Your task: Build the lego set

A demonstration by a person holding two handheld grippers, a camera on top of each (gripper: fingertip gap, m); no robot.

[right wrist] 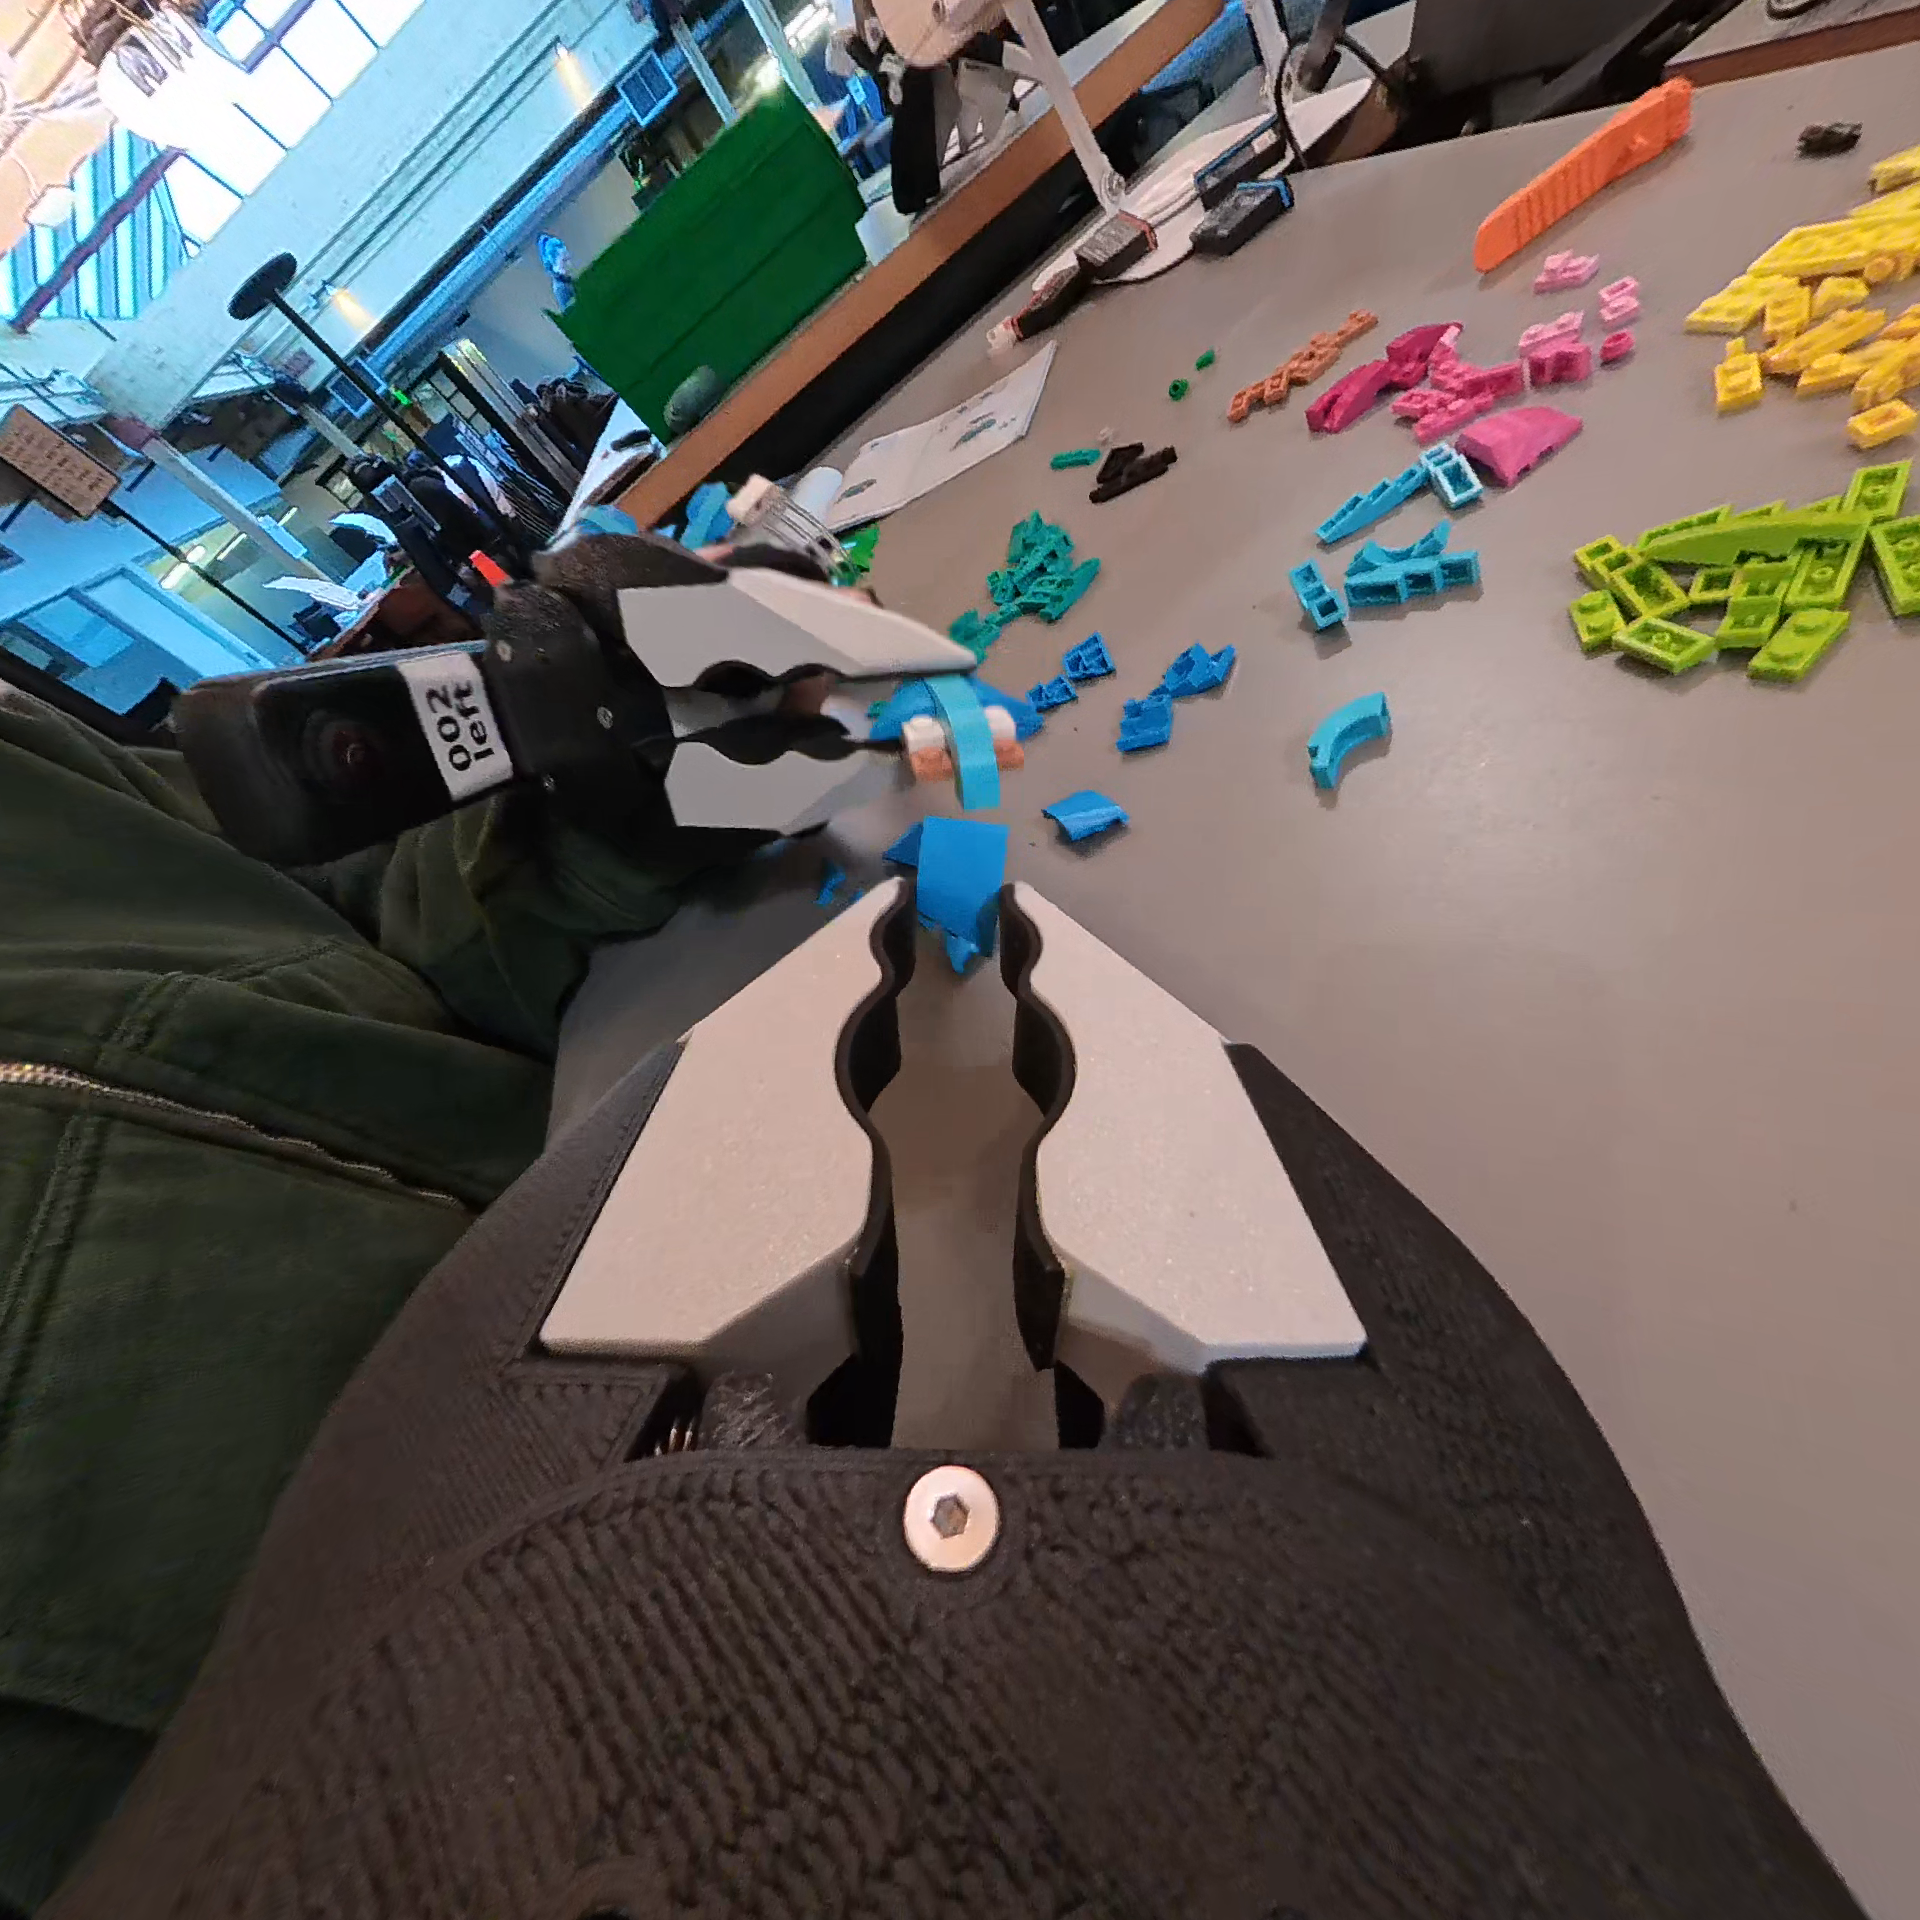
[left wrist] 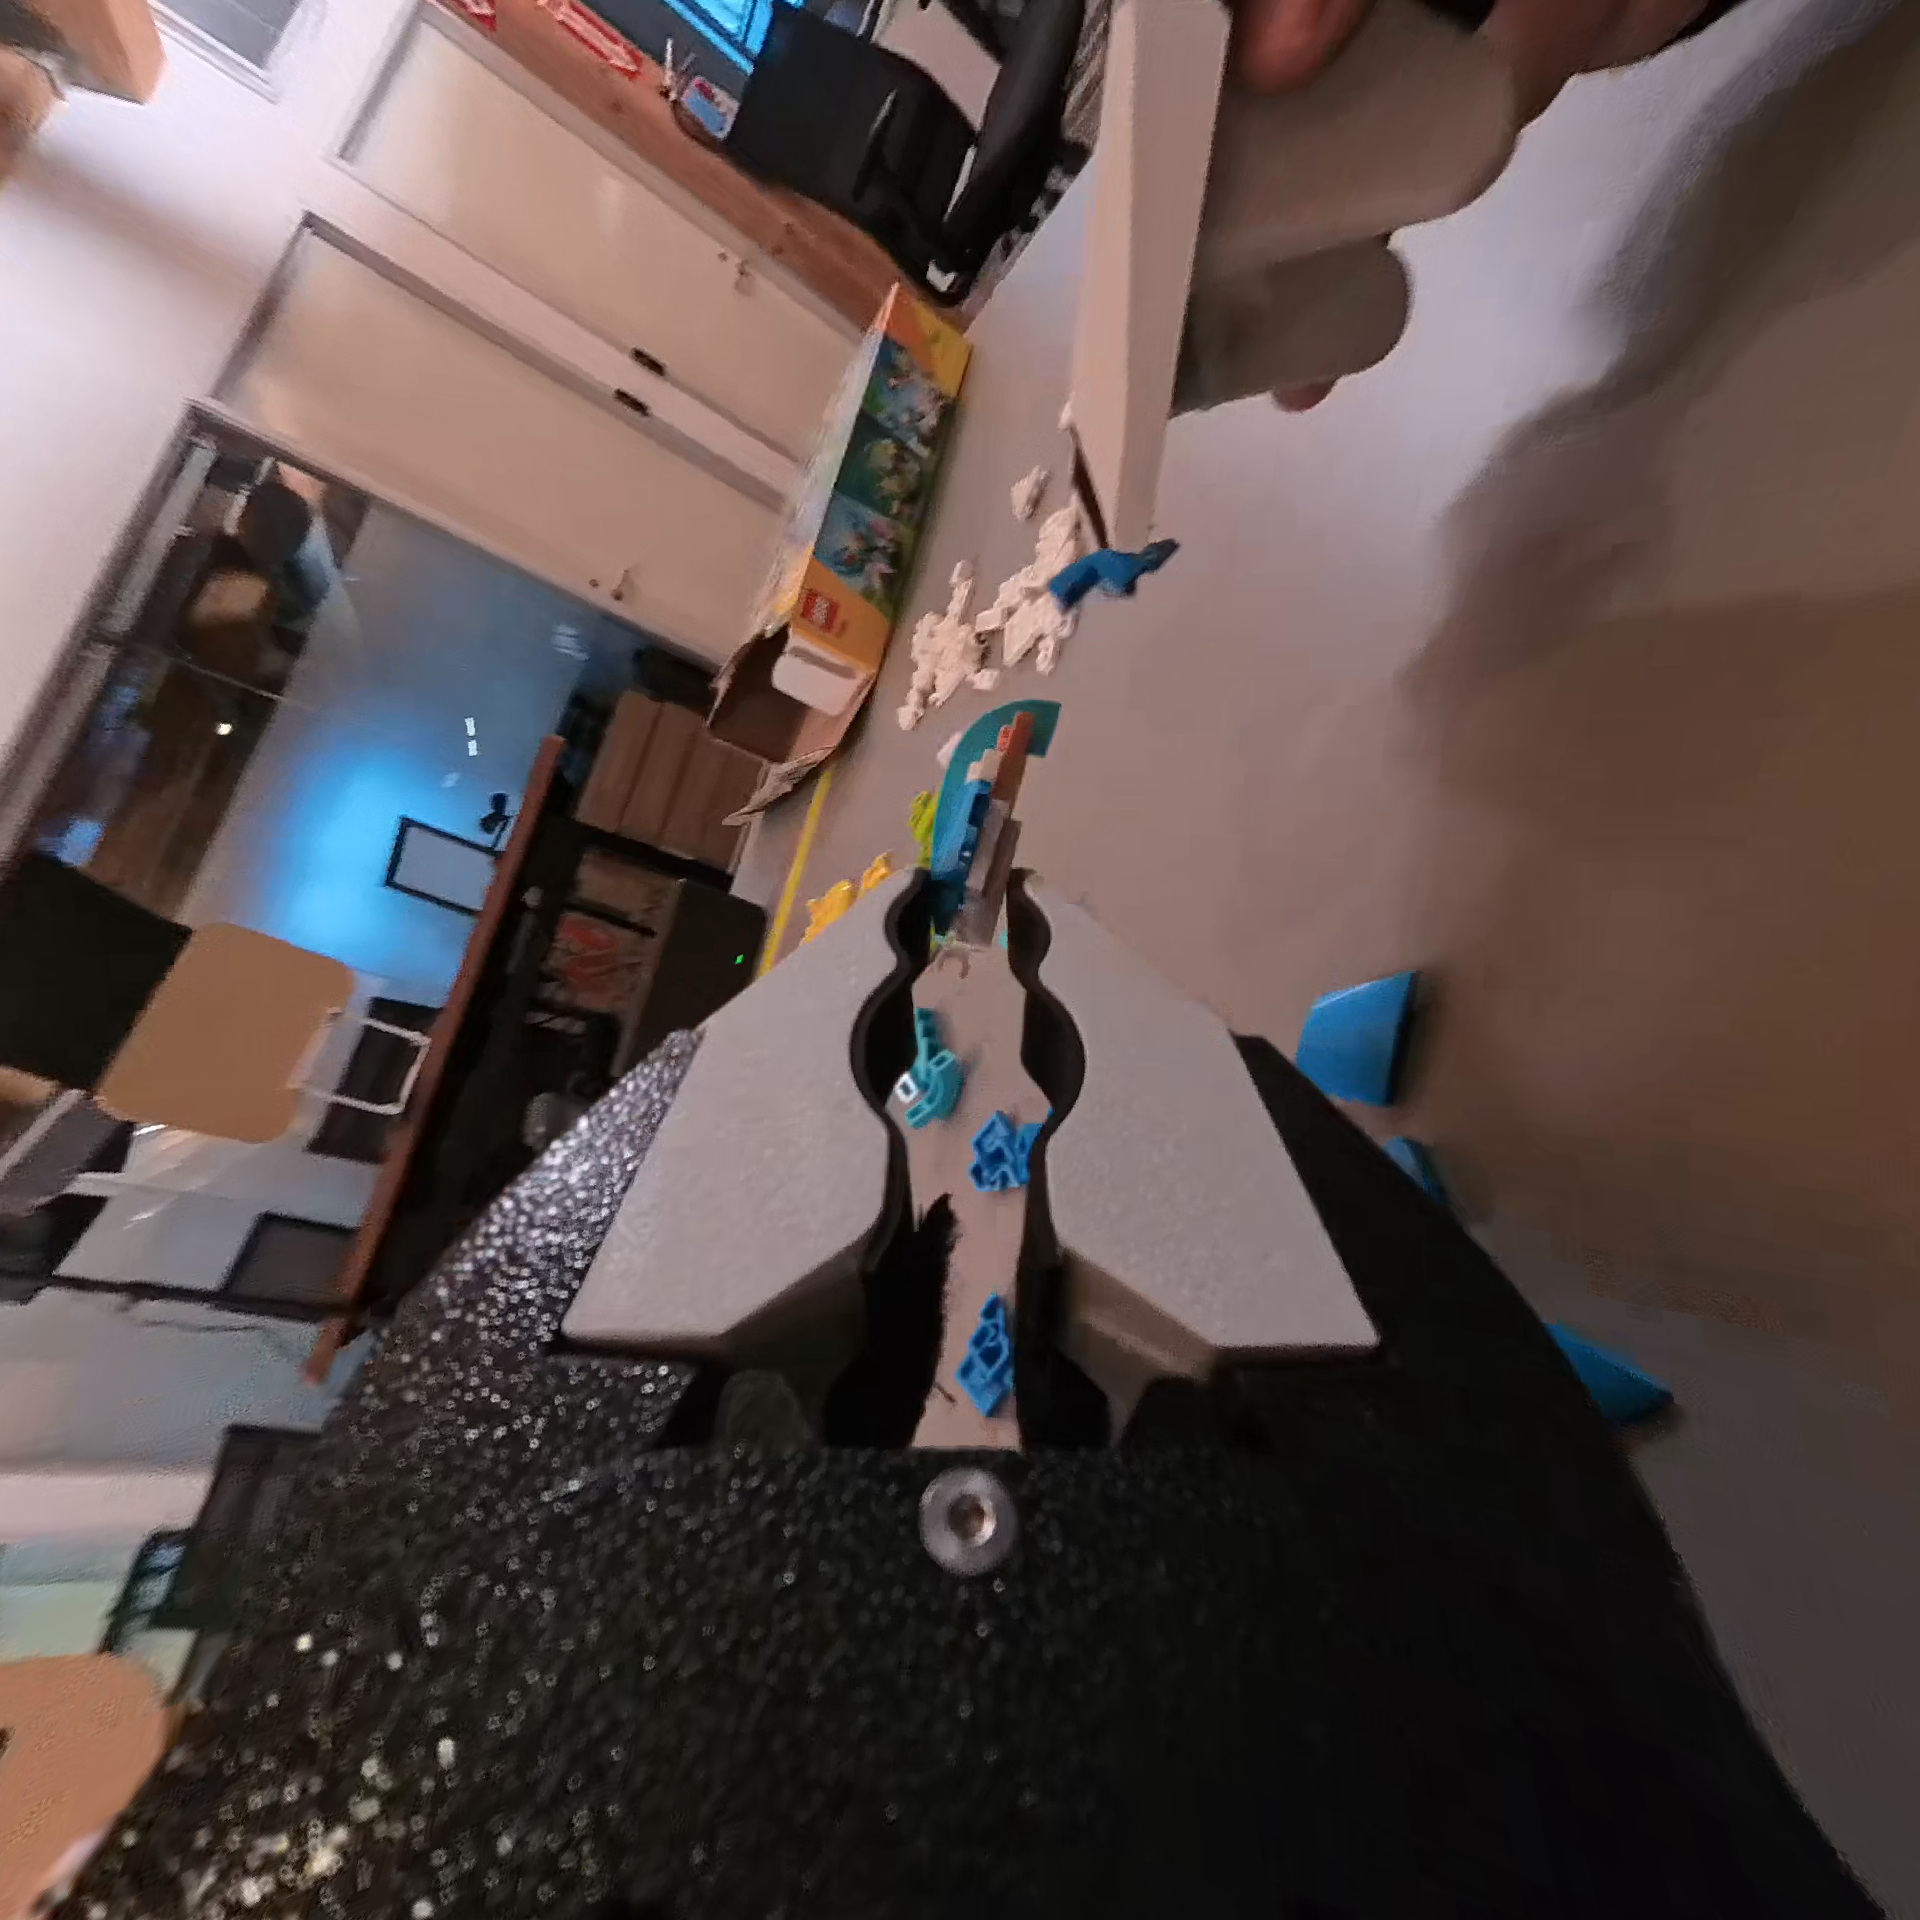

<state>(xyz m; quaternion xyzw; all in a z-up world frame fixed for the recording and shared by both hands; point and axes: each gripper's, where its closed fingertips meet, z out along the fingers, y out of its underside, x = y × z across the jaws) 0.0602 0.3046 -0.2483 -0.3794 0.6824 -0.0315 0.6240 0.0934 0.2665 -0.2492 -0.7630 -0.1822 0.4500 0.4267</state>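
Note:
My left gripper (left wrist: 966, 899) is shut on a small lego assembly (left wrist: 987, 800) of blue, white and brown bricks with a teal arc. The right wrist view shows it from the side (right wrist: 888, 717), holding the assembly (right wrist: 961, 743) just above the grey table (right wrist: 1455, 1039). My right gripper (right wrist: 958, 914) is shut on a blue curved-slope piece (right wrist: 961, 868), held close below and in front of the assembly. One of the right gripper's fingers (left wrist: 1143, 260) shows blurred at the top right of the left wrist view.
Sorted brick piles lie on the table: blue (right wrist: 1153, 696), teal (right wrist: 1029, 582), light blue (right wrist: 1392, 571), lime (right wrist: 1756, 603), magenta and pink (right wrist: 1455, 400), yellow (right wrist: 1829, 312). There is also an orange brick separator (right wrist: 1579, 177), an instruction booklet (right wrist: 956, 436), the set's box (left wrist: 873, 499), white pieces (left wrist: 997, 613) and a person's green sleeve (right wrist: 208, 1039). Spacing between my two grippers at the tips: around 6 cm. The left tips stand about 30 cm off the orange brick separator (right wrist: 1579, 177).

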